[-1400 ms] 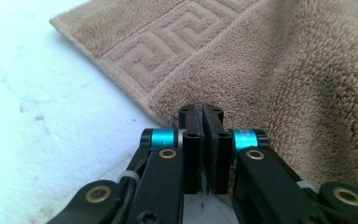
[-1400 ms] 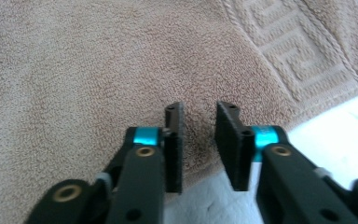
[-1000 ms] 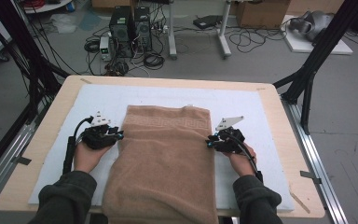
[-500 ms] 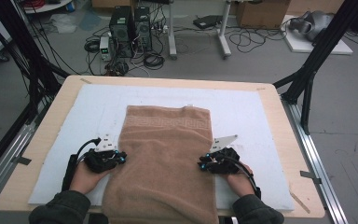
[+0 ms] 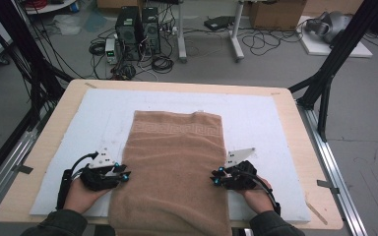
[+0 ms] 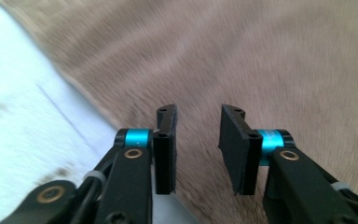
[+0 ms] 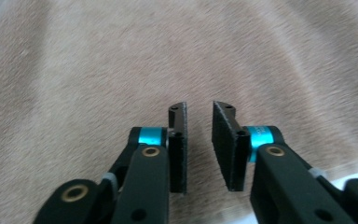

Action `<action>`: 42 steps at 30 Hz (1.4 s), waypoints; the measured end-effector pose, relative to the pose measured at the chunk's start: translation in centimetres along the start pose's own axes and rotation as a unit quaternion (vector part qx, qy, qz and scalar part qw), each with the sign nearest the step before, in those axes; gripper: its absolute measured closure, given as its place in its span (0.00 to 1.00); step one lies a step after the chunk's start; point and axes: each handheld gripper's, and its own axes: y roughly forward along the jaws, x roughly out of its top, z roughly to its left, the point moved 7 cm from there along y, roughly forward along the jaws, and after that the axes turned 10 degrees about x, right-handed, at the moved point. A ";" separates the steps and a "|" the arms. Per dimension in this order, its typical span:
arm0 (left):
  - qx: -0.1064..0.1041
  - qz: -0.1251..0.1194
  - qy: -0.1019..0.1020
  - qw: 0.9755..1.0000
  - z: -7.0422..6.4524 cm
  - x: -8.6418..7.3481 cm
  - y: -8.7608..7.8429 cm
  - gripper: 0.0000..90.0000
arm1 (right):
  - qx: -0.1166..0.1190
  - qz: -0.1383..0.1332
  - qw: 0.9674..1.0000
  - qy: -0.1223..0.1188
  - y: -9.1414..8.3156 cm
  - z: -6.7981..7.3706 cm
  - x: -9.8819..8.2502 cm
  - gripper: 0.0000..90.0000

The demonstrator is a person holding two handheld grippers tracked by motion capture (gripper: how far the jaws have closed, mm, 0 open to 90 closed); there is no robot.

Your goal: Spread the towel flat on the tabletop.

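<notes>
The brown towel (image 5: 174, 172) lies flat along the middle of the white mat (image 5: 256, 123) on the wooden table (image 5: 295, 132), its near end hanging over the table edge closest to the person. The left gripper (image 5: 123, 175) sits at the towel's left edge; its jaws have just been opening and now stand narrowly apart with no cloth between the pads (image 6: 166, 149). The right gripper (image 5: 215, 178) sits at the towel's right edge, jaws likewise narrowly apart over the pile, gripping nothing.
</notes>
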 end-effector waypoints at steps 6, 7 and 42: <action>-0.010 -0.015 -0.031 0.999 -0.2 -0.7 -0.7 0.85 | 0.011 -0.002 1.000 0.003 0.0 0.6 -1.3 0.93; -0.012 -0.016 -0.030 0.999 -0.4 -0.9 -0.9 0.85 | 0.015 0.001 1.000 0.006 -0.1 0.8 -1.4 0.93; 0.019 -0.069 -0.077 0.994 1.6 2.4 -1.3 0.45 | -0.066 -0.073 0.994 0.040 -1.8 -2.2 2.2 0.31</action>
